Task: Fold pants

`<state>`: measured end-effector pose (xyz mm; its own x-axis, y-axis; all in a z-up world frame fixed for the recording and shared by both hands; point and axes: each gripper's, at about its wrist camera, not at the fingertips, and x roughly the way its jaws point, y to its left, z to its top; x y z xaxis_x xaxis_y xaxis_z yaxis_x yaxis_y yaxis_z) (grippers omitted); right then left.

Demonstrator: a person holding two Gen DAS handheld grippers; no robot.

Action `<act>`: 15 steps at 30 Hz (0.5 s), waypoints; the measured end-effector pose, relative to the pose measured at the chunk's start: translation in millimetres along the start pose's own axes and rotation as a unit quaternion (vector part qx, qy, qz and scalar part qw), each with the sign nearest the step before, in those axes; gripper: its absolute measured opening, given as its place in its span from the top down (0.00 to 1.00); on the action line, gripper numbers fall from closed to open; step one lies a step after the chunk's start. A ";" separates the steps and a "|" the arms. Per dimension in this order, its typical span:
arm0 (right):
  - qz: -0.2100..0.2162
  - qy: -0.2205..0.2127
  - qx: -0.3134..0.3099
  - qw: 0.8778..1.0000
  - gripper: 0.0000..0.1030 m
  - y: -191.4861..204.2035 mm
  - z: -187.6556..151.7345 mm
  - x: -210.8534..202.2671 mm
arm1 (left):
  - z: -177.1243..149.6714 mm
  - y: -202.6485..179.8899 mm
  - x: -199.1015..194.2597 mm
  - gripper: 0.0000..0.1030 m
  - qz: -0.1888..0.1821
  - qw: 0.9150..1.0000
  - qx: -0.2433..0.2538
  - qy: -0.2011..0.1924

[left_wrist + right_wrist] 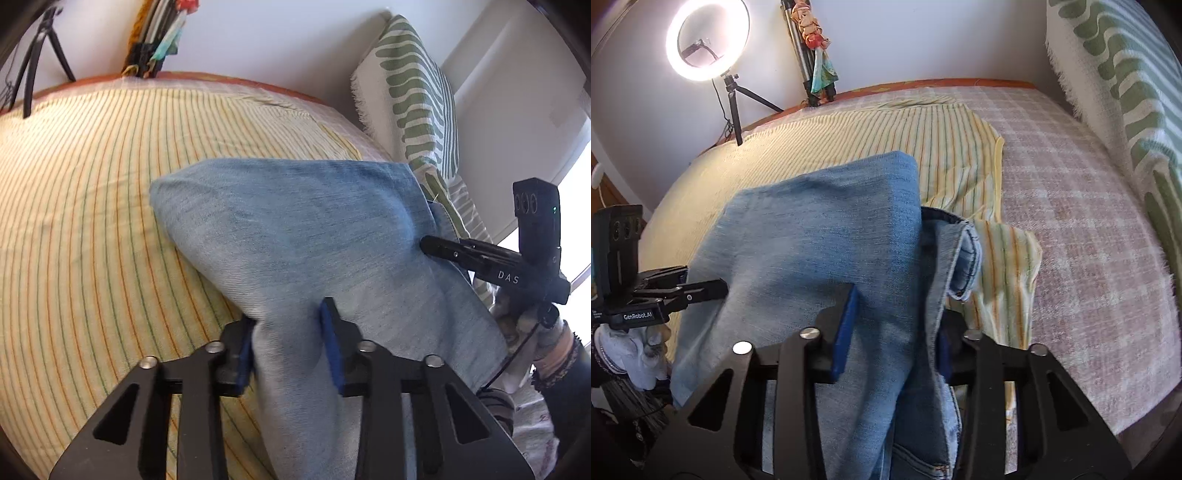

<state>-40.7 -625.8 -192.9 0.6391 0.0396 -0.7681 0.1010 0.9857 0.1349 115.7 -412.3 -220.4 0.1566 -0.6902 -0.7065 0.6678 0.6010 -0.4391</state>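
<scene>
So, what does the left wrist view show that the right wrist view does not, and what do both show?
Only the left wrist view shows the right claw from outside, shut on the jeans, and a bright window.

Only the right wrist view shows the lit ring light, the checked pink cover, the jeans' rolled seam edge, and the left claw from outside.

Both show the jeans held up over the striped yellow sheet, and the green patterned cushion.

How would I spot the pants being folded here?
Start at the bed with its yellow striped sheet. In the middle lie the pants, light blue faded denim, pinched by the left claw and right claw. Nothing else is plain blue; neighbours are striped or checked.
</scene>
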 end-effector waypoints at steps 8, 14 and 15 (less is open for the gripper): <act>-0.026 -0.002 -0.011 1.000 0.88 10.2 3.1 -11.1 | -0.8 -3.7 -10.9 0.83 -0.005 1.000 0.018 -0.016; 0.022 0.011 0.019 1.000 0.74 -5.0 3.2 -1.9 | -2.0 -1.4 -10.0 0.83 -0.012 1.000 0.021 -0.017; 0.028 0.013 0.026 0.999 0.74 -8.2 3.2 1.3 | -1.5 -0.8 -8.9 0.83 -0.014 1.000 0.020 -0.016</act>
<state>-38.2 -634.3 -193.0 0.6250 0.0984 -0.7744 0.1061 0.9721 0.2091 112.7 -406.0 -214.6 0.1606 -0.7192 -0.6760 0.7003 0.5657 -0.4354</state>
